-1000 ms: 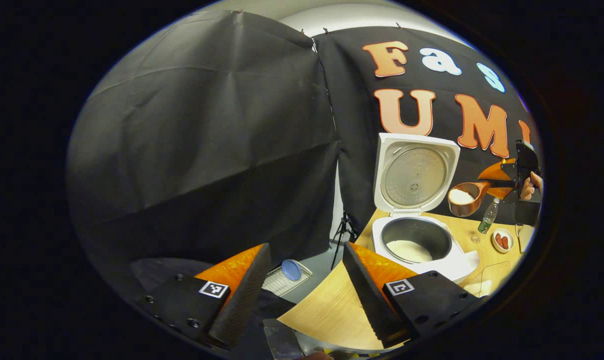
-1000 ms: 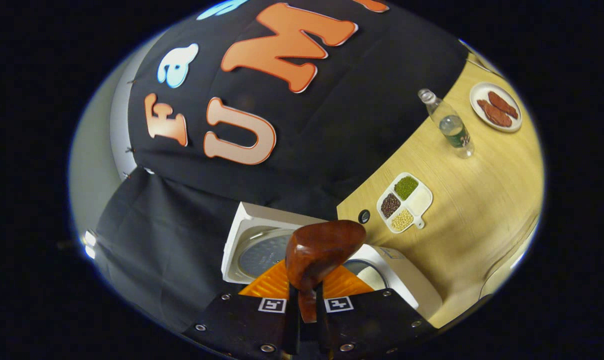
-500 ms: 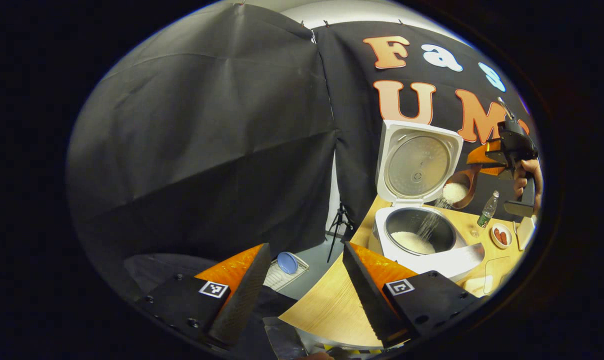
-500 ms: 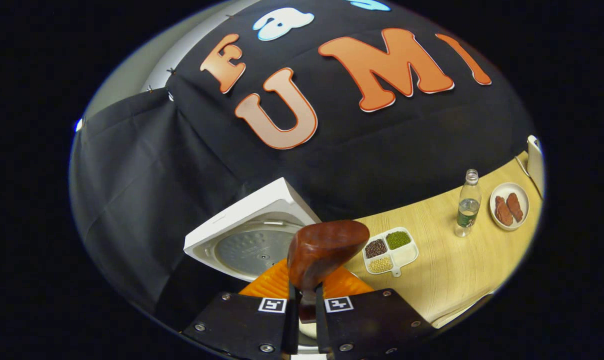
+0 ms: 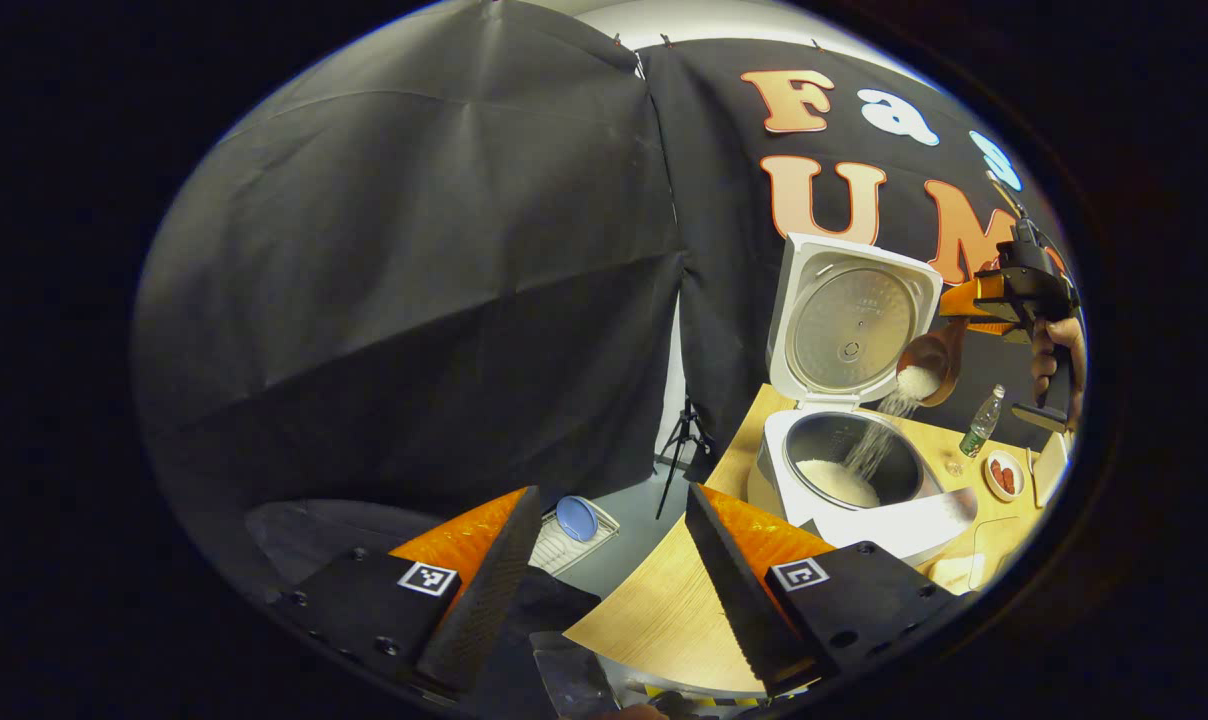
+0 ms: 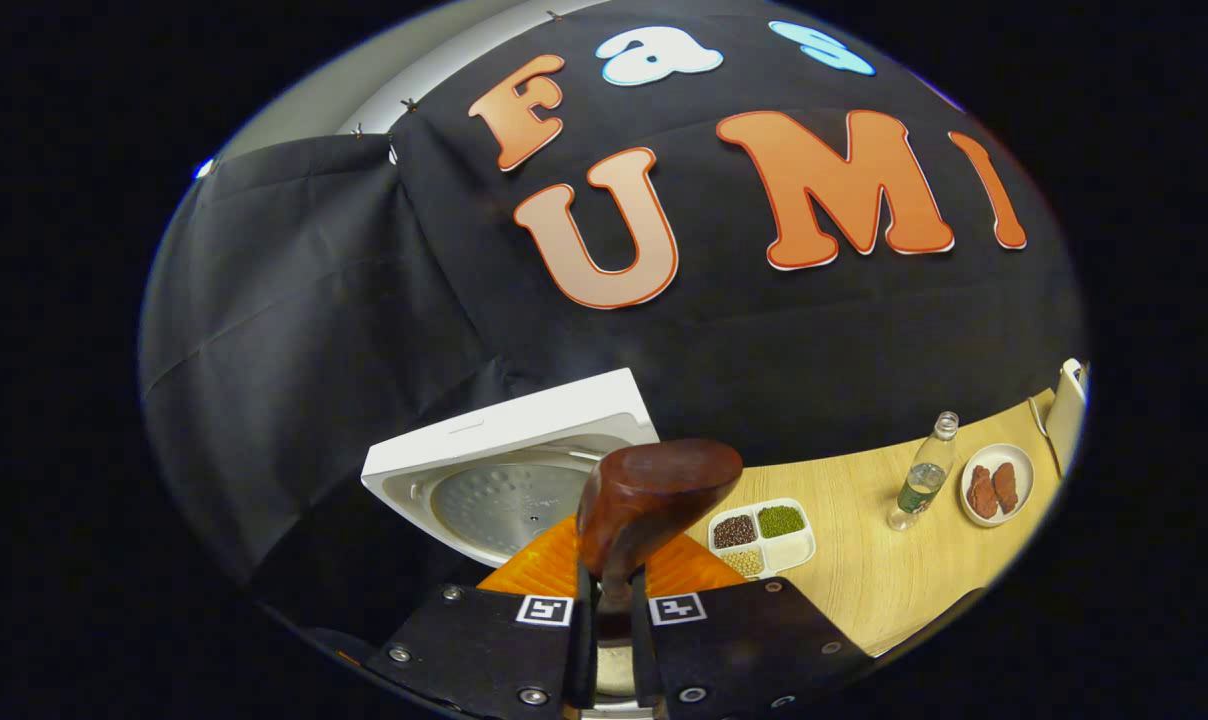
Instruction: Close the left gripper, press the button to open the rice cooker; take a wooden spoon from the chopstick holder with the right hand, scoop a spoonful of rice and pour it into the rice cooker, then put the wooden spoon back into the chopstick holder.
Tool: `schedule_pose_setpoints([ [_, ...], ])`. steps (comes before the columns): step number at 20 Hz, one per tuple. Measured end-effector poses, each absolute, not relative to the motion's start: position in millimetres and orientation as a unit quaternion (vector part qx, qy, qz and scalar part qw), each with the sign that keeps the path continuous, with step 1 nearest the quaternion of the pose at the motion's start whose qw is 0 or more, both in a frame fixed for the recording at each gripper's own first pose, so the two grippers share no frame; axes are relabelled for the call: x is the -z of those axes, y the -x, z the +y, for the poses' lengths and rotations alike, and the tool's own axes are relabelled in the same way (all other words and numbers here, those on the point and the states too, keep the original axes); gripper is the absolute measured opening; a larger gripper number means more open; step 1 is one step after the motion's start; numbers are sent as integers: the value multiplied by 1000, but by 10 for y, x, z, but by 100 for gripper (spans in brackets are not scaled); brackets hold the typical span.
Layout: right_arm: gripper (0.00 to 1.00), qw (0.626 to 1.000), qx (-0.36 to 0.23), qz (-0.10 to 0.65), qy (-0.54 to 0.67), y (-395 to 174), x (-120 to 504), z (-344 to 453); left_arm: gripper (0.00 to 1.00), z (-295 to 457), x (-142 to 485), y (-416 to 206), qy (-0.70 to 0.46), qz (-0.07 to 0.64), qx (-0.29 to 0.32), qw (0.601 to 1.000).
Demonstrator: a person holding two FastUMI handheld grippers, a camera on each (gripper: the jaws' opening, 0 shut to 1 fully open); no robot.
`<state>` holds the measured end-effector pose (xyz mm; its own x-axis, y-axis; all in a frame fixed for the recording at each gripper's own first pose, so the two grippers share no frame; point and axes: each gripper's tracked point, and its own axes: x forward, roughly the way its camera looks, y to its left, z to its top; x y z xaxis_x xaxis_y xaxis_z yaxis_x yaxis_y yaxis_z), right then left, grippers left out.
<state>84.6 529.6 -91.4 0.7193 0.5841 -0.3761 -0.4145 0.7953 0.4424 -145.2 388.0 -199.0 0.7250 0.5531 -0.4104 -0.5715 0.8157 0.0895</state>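
Note:
The white rice cooker (image 5: pixel 869 505) stands on the wooden table with its lid (image 5: pixel 852 320) raised; white rice lies in its pot (image 5: pixel 837 482). Above the pot, the wooden spoon (image 5: pixel 932 362) is tipped and a stream of rice falls from it. A hand (image 5: pixel 1054 350) holds my right gripper (image 5: pixel 974 305), which is shut on the spoon's handle. In the right gripper view the spoon's brown bowl (image 6: pixel 654 500) rises from the right gripper (image 6: pixel 609 600), with the cooker lid (image 6: pixel 509 470) behind it. My left gripper (image 5: pixel 604 575) hangs open at the table's near left edge, holding nothing.
A divided white dish of beans (image 6: pixel 762 535), a plastic bottle (image 6: pixel 922 475) and a plate with reddish pieces (image 6: pixel 996 485) stand on the table (image 6: pixel 864 570). Off the table's left side, a tripod (image 5: pixel 679 455) and a wire rack with a blue disc (image 5: pixel 576 520) are on the floor.
The right gripper has rolled the spoon over the pot; level and full a second ago, it now pours rice into the cooker. The left gripper has stayed open and nearly still.

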Motion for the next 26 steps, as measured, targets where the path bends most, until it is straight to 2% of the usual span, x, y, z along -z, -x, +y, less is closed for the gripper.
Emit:
schedule_pose_setpoints([
  [10,13,932,-330,140,-52,-828,403,5517,98,3930,2063,1416,22,220,-302,927],
  [16,13,928,-363,79,-2,-760,178,5631,99,3921,2085,1401,24,226,-300,926],
  [17,13,927,-368,73,2,-753,159,5635,92,3920,2090,1401,24,226,-301,926],
  [18,13,925,-373,68,5,-744,151,5645,98,3925,2096,1401,24,227,-301,926],
  [21,13,920,-389,42,25,-734,69,5668,98,3929,2097,1409,25,231,-305,924],
  [22,13,917,-397,32,27,-719,23,5684,92,3930,2098,1412,27,232,-307,923],
  [23,13,915,-402,24,29,-705,6,5694,98,3932,2097,1412,29,232,-309,922],
  [26,13,913,-407,10,36,-668,-42,5679,98,3935,2096,1426,30,234,-314,920],
])
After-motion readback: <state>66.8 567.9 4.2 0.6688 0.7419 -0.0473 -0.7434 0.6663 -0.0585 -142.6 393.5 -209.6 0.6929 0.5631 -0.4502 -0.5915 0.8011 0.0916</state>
